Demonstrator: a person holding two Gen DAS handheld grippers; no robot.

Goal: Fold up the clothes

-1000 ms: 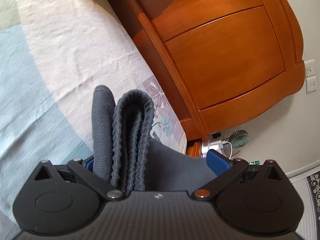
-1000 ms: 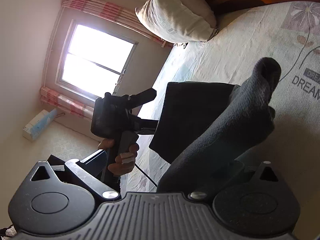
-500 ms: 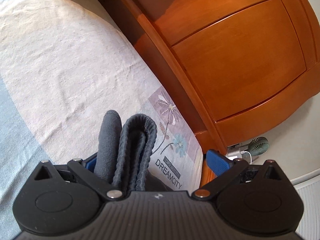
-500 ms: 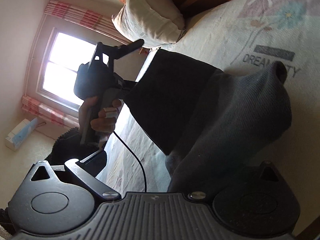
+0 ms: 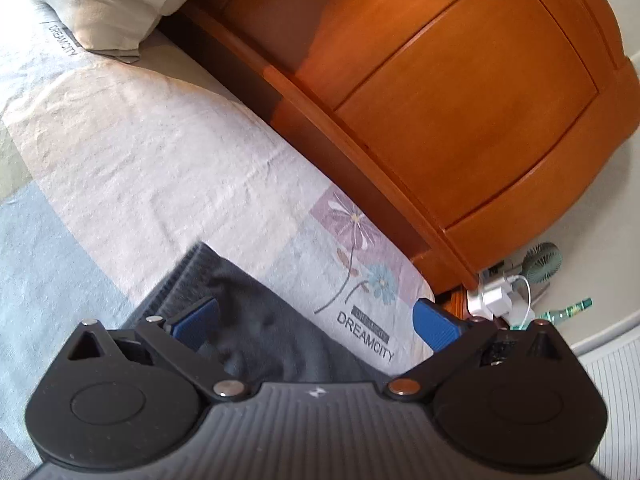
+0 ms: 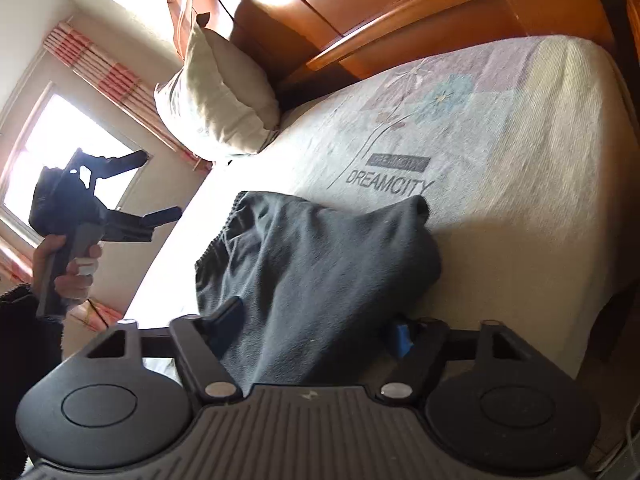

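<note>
A dark grey garment (image 6: 320, 260) lies bunched on the bed sheet (image 6: 500, 160), ribbed hem to the left. Its near end runs up between the fingers of my right gripper (image 6: 316, 326). Those jaws are closing, and the cloth fills the gap and touches both pads. In the left wrist view the same garment (image 5: 256, 312) rests on the sheet under my left gripper (image 5: 316, 322). That gripper is open, its blue pads clear of the cloth. From the right wrist view the left gripper (image 6: 156, 188) hangs above the bed's left side in a person's hand (image 6: 76, 268).
A beige pillow (image 6: 216, 100) leans on the wooden headboard (image 6: 400, 12) at the far end. The sheet (image 5: 160, 180) ends at the mattress edge on the right. On the floor beyond it are a small fan (image 5: 542, 266), a white charger (image 5: 492, 296) and a green bottle (image 5: 568, 310).
My left gripper opened, let go of the folded garment and drew up and away. The garment dropped onto the sheet. My right gripper sank toward the bed and its jaws narrowed.
</note>
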